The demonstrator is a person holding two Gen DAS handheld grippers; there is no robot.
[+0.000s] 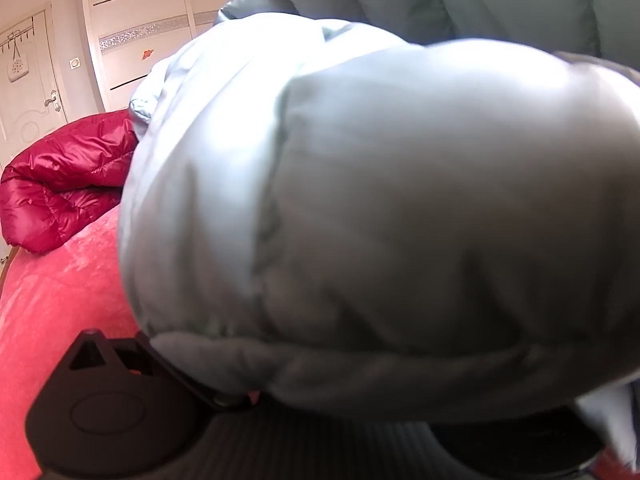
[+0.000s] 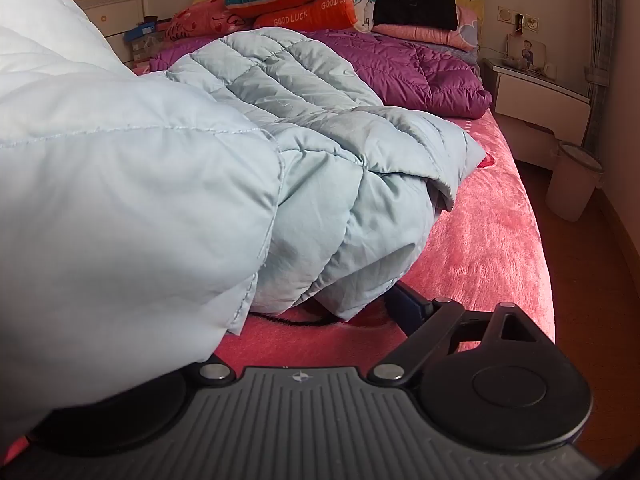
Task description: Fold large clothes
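A pale blue quilted down coat (image 2: 304, 120) lies heaped across the pink plush bedspread (image 2: 480, 248), its puffed panels bunched and folded over one another at the middle of the bed. In the right wrist view a fold of the coat drapes over the left side of the right gripper (image 2: 320, 312), filling the frame from nine o'clock down to seven; one dark blue finger (image 2: 406, 304) reaches under the coat's hem at about five o'clock of the heap, while its partner is buried in fabric, so whether the fingers are pinching the cloth cannot be told.

In the left wrist view the same coat (image 1: 380, 220) billows right against the lens, blurred and grey in shadow, covering the left gripper (image 1: 240, 392) from twelve o'clock round to five. Only the black housing and a linkage show at seven o'clock; the fingers are hidden beneath the fabric and their state cannot be told.

At nine o'clock of that view a glossy red down jacket (image 1: 60, 188) rests crumpled on the bedspread, with a white panelled wardrobe (image 1: 140, 20) behind it. Beyond the blue coat, toward the headboard, a purple quilted jacket (image 2: 420, 68) lies spread, near stacked orange pillows printed "GOOD LUCK" (image 2: 308, 12). A white bedside cabinet (image 2: 536, 96) stands at two o'clock.
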